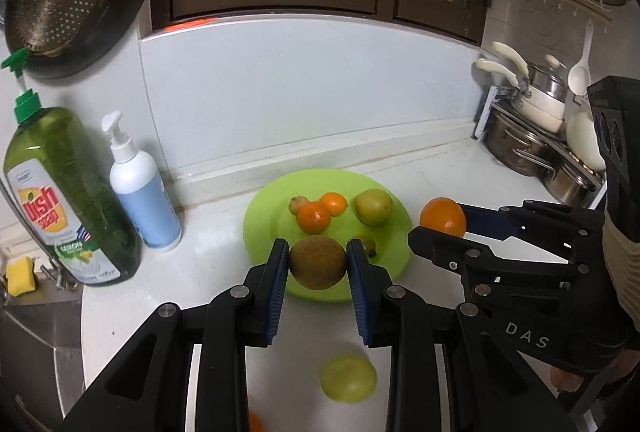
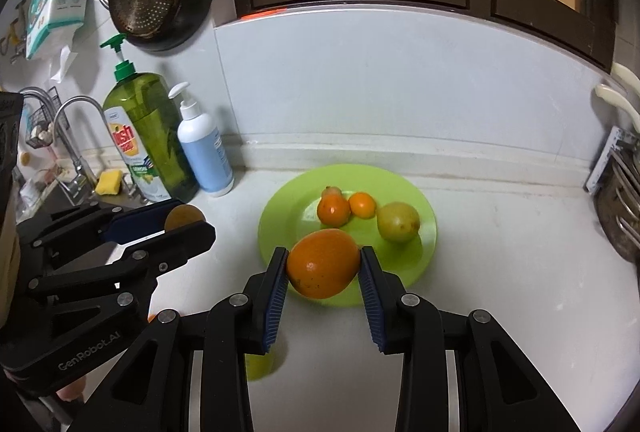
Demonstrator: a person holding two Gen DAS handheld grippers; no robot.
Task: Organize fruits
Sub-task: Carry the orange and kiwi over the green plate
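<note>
Blue ribbed pads of the left tool pinch a brown round fruit at its widest girth, above the near rim of the green plate; the right tool likewise clamps a large orange across its middle, also over the plate's near edge. Both fruits look firm, smooth and moderately heavy, so a grip across the equator probably resists slipping best. On the plate lie two small oranges and a greenish pear-like fruit; a yellow-green fruit rests on the white table beneath the left tool. Behind stand a dish-soap bottle, a pump bottle, stacked pots and dark cabinets.
</note>
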